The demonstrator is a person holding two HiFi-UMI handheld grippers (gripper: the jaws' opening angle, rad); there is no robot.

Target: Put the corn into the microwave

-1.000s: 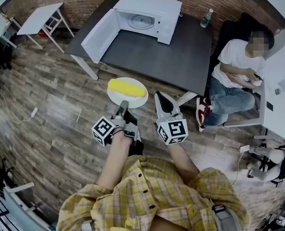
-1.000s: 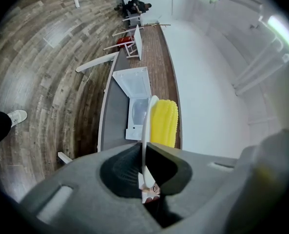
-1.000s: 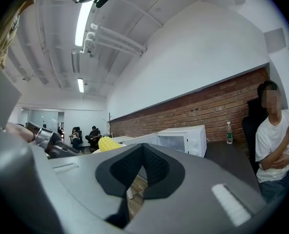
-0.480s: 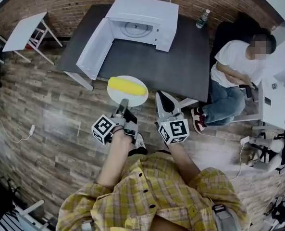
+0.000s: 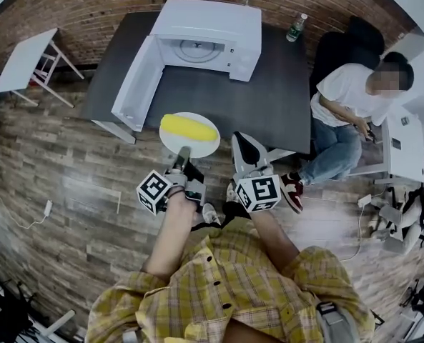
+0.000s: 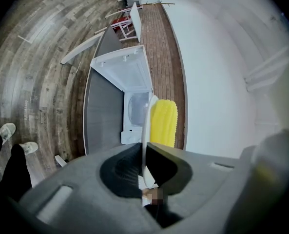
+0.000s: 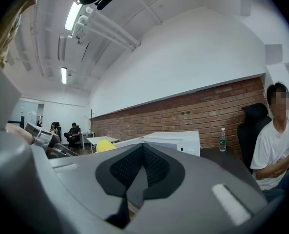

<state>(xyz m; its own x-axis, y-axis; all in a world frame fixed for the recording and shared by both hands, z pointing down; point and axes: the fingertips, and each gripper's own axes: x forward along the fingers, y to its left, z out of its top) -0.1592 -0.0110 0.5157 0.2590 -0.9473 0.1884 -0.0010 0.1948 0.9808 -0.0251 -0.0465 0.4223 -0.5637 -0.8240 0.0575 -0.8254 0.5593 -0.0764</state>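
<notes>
Left gripper (image 5: 184, 154): you clamp the plate (image 5: 197, 148) rim; corn (image 5: 189, 128) lies on it
Right gripper (image 5: 244, 141): your jaws pressed together; empty
Microwave (image 5: 219, 21): top centre; door (image 5: 136, 81) open

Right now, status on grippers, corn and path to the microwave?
Left gripper shut on plate rim, corn lying on it. Right gripper shut, empty. Microwave door open, path clear.
</notes>
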